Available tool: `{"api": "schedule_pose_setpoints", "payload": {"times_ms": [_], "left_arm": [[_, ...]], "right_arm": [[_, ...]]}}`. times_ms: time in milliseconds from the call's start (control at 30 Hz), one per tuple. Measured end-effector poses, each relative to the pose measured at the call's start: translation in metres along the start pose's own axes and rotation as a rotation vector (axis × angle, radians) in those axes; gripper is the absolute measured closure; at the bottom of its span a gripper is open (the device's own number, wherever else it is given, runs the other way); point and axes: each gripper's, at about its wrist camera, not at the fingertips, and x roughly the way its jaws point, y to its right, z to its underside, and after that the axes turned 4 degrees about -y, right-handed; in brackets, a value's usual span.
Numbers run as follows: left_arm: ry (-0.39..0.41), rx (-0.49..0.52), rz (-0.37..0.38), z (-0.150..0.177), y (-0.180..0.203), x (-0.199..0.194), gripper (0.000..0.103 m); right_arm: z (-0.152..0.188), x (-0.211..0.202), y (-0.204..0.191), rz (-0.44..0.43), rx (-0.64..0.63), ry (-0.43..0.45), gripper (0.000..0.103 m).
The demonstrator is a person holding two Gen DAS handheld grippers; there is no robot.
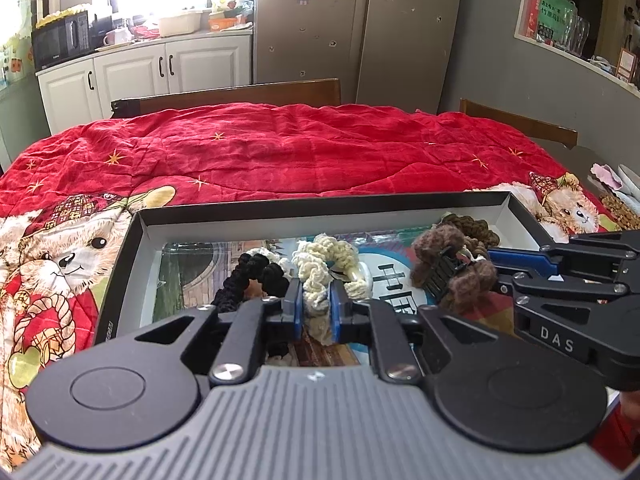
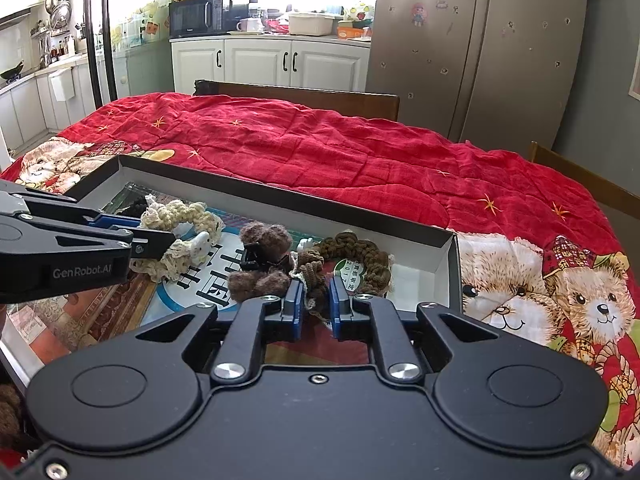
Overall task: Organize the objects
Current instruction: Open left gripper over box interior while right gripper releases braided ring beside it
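The cream scrunchie (image 1: pixel 320 276) is pinched between the blue pads of the left gripper (image 1: pixel 316 312), low inside the shallow box (image 1: pixel 320 202). The olive-brown scrunchie (image 2: pixel 352 260) is clamped by the right gripper (image 2: pixel 314 308) toward the box's right end. Between the two, on the box floor, a fuzzy brown hair clip (image 2: pixel 262 260) is seen; a black scrunchie (image 1: pixel 256 276) is lying just left of the cream one. The box is set on a red teddy-bear cloth (image 1: pixel 280 148), and beyond it white cabinets (image 2: pixel 268 60) and a steel refrigerator (image 2: pixel 472 40) are visible
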Motion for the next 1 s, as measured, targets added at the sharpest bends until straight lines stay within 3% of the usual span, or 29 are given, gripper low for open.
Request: {"api": "schedule_pose_setpoints", "payload": {"times_ms": [233, 500, 1000], "left_arm": [[0.002, 0.01, 0.002, 0.001, 0.002, -0.001, 0.067], [0.004, 0.024, -0.001, 0.002, 0.005, -0.003, 0.065], [0.033, 0.047, -0.003, 0.002, 0.009, -0.02, 0.047]], "right_arm": [[0.001, 0.0, -0.001, 0.0, -0.006, 0.001, 0.085], [0.001, -0.002, -0.001, -0.005, 0.007, 0.011, 0.069], [0.004, -0.01, 0.0, -0.014, 0.031, 0.022, 0.068]]}}
